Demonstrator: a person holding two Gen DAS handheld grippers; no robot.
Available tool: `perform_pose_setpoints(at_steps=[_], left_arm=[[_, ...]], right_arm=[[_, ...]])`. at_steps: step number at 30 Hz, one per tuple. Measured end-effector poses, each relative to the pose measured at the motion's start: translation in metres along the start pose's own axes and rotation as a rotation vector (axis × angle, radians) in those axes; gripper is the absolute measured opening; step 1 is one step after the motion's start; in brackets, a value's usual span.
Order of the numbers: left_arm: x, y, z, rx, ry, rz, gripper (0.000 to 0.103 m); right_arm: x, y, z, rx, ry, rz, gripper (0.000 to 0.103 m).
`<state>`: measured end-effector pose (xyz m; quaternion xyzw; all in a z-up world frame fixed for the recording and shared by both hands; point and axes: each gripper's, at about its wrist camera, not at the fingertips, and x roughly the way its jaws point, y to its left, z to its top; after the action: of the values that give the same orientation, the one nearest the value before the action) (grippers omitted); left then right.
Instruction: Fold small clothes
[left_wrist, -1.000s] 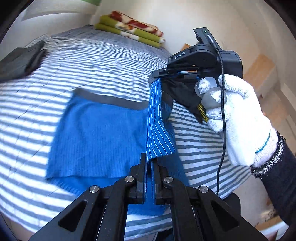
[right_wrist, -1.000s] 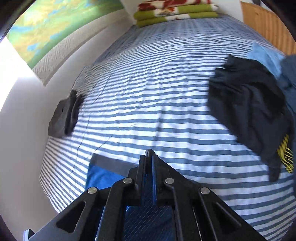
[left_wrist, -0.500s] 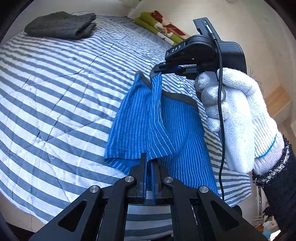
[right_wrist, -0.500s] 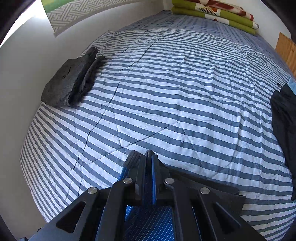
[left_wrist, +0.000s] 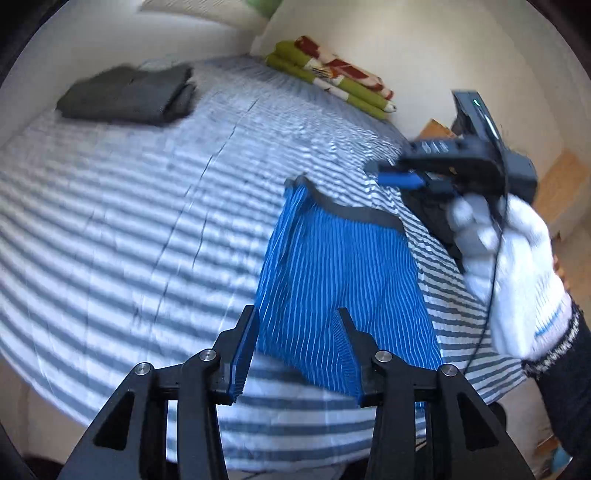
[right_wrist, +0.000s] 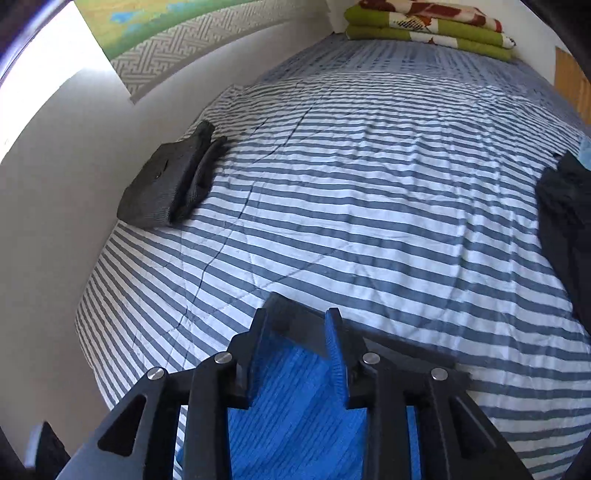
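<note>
On the striped bedspread (right_wrist: 369, 192), the blue pinstriped boxer shorts (left_wrist: 343, 280) lie flat near its front edge, the left gripper (left_wrist: 297, 321) and right gripper (right_wrist: 295, 325) both spread apart above them, with folded grey clothes (right_wrist: 170, 184) well beyond.

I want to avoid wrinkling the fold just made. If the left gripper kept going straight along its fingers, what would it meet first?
Most likely the blue striped shorts: the open left gripper points right at them, lying flat on the striped bed cover. How far above the cloth it is cannot be told.
</note>
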<state>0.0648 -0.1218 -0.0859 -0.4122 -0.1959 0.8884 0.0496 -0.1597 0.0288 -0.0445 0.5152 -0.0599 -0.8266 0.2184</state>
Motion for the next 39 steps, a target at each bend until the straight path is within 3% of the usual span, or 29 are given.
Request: perform_pose_setpoints(at_steps=[3, 7, 12, 14, 17, 20, 23, 30, 35, 39], left_arm=[[0.023, -0.012, 0.025, 0.063, 0.034, -0.034, 0.040], [0.068, -0.013, 0.047, 0.059, 0.121, -0.084, 0.033], [0.118, 0.010, 0.054, -0.012, 0.206, -0.032, 0.031], [0.121, 0.016, 0.053, -0.031, 0.202, -0.034, 0.020], [0.112, 0.017, 0.056, -0.007, 0.186, -0.021, 0.022], [0.098, 0.017, 0.063, 0.020, 0.166, -0.030, 0.040], [0.095, 0.016, 0.070, 0.071, 0.190, 0.003, 0.040], [0.116, 0.019, 0.069, 0.101, 0.322, -0.029, 0.038], [0.125, 0.021, 0.069, 0.093, 0.341, -0.029, 0.013], [0.126, 0.018, 0.065, 0.114, 0.341, -0.039, 0.006]], right_arm=[[-0.022, -0.031, -0.032, 0.042, -0.001, 0.003, 0.028], [-0.025, -0.052, -0.082, 0.085, 0.052, 0.053, 0.028], [-0.011, -0.055, -0.116, 0.067, 0.092, 0.046, 0.028], [-0.003, -0.061, -0.123, 0.057, 0.116, 0.003, 0.027], [-0.009, -0.067, -0.126, 0.056, 0.101, 0.002, 0.026], [-0.027, -0.080, -0.125, 0.111, 0.049, 0.022, 0.028], [-0.032, -0.093, -0.126, 0.145, 0.048, 0.036, 0.028], [-0.019, -0.108, -0.135, 0.228, 0.093, 0.134, 0.028], [-0.011, -0.108, -0.135, 0.238, 0.110, 0.176, 0.028], [-0.007, -0.108, -0.134, 0.247, 0.115, 0.210, 0.029]])
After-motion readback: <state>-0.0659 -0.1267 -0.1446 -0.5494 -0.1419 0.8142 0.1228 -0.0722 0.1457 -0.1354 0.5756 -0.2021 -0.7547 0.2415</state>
